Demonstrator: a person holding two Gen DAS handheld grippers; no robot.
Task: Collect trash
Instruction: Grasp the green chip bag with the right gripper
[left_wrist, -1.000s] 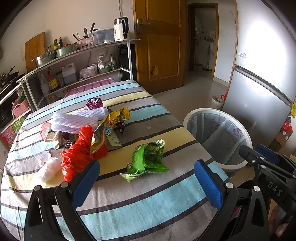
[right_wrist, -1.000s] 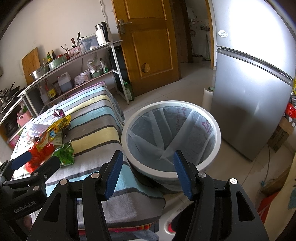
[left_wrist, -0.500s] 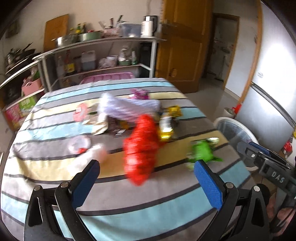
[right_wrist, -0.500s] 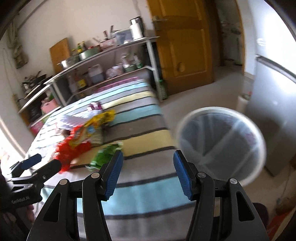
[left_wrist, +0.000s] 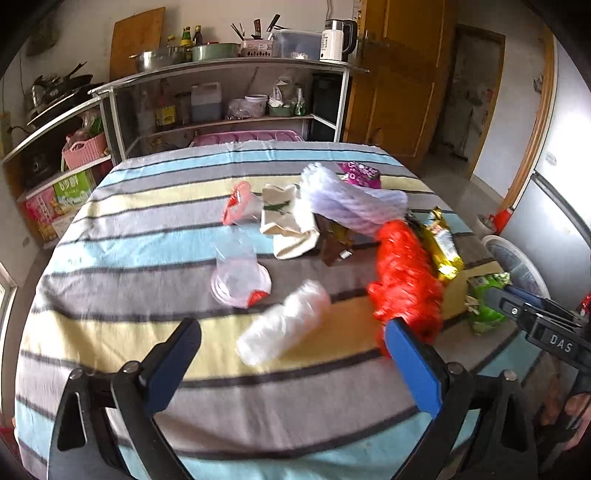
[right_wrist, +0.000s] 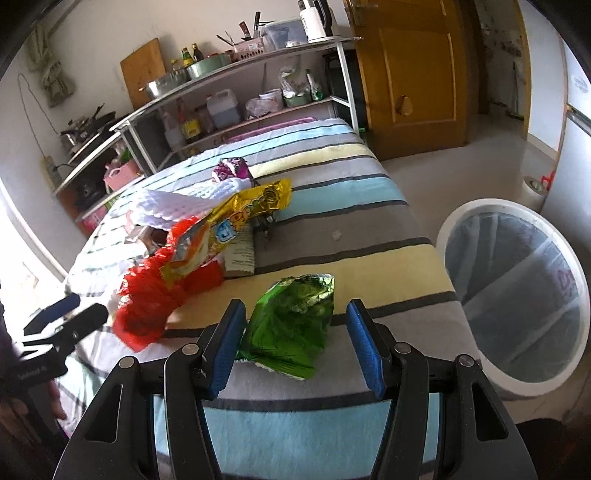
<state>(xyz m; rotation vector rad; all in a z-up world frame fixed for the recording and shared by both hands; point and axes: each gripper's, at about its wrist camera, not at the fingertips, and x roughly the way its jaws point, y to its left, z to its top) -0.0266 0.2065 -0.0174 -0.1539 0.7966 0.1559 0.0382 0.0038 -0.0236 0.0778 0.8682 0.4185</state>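
Trash lies in a heap on the striped table (left_wrist: 147, 236). In the left wrist view my left gripper (left_wrist: 291, 332) is open, with a crumpled clear plastic wrap (left_wrist: 284, 325) between its fingers and a red plastic bag (left_wrist: 406, 280) by the right finger. In the right wrist view my right gripper (right_wrist: 295, 314) is open around the near end of a green foil snack bag (right_wrist: 295, 317). A yellow snack wrapper (right_wrist: 236, 218) lies across the red plastic bag (right_wrist: 155, 295). The white bin (right_wrist: 517, 387) with a clear liner stands to the right of the table.
A white foam net (left_wrist: 351, 199), a purple wrapper (left_wrist: 360, 171), a cloth piece (left_wrist: 291, 221) and a clear lidded cup (left_wrist: 240, 280) lie further back. Metal shelves (left_wrist: 221, 74) with kitchenware line the far wall. A wooden door (right_wrist: 406, 74) and a fridge (right_wrist: 580, 110) stand right.
Both grippers have swung left from the bin toward the table. The left now faces the plastic wrap; the right has closed in on the green snack bag. Both stayed open.
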